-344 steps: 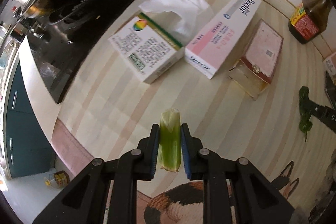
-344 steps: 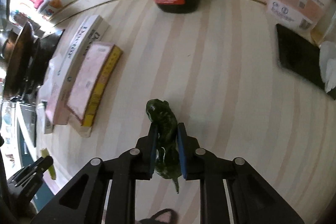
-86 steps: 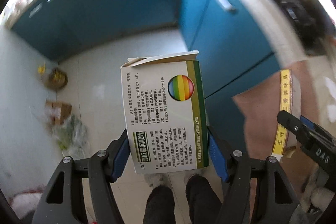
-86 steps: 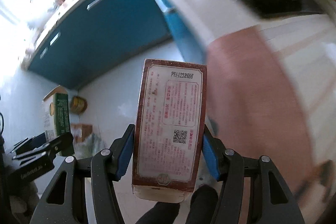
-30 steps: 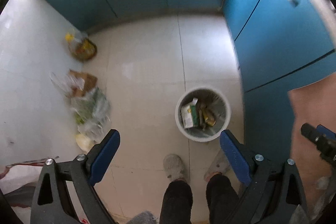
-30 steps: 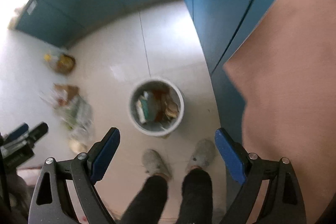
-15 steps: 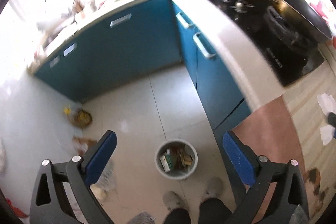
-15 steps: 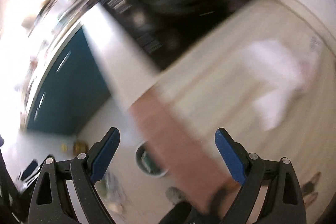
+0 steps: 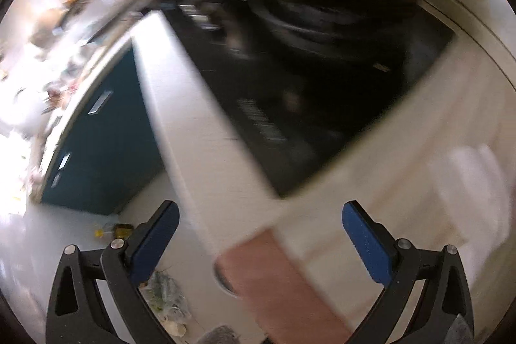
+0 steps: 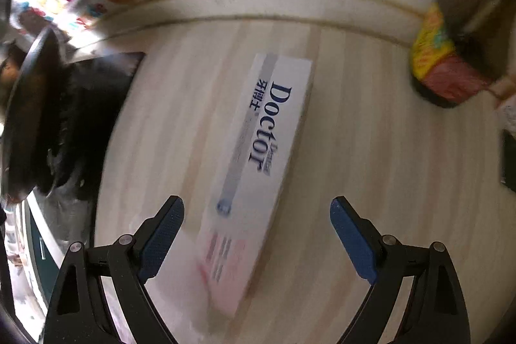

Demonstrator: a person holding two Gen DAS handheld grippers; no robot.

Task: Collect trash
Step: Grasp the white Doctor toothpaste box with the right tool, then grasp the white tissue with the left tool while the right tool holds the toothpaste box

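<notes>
A long white box printed "Doctor" lies on the pale wooden counter in the right wrist view. My right gripper is open and empty, its jaws wide apart above the box's near end. My left gripper is open and empty over the counter's front corner. A blurred white tissue lies on the counter at the right of the left wrist view. Only a sliver of the trash bin's rim shows below the counter edge.
A black stove top with a dark pan sits left of the box. A dark sauce bottle with a yellow and red label stands at the back right. Blue cabinets and a floor with a bag of scraps lie below.
Both grippers have swung up from the floor and bin to the counter. The right one now looks down on the Doctor box. Both stay open and empty.
</notes>
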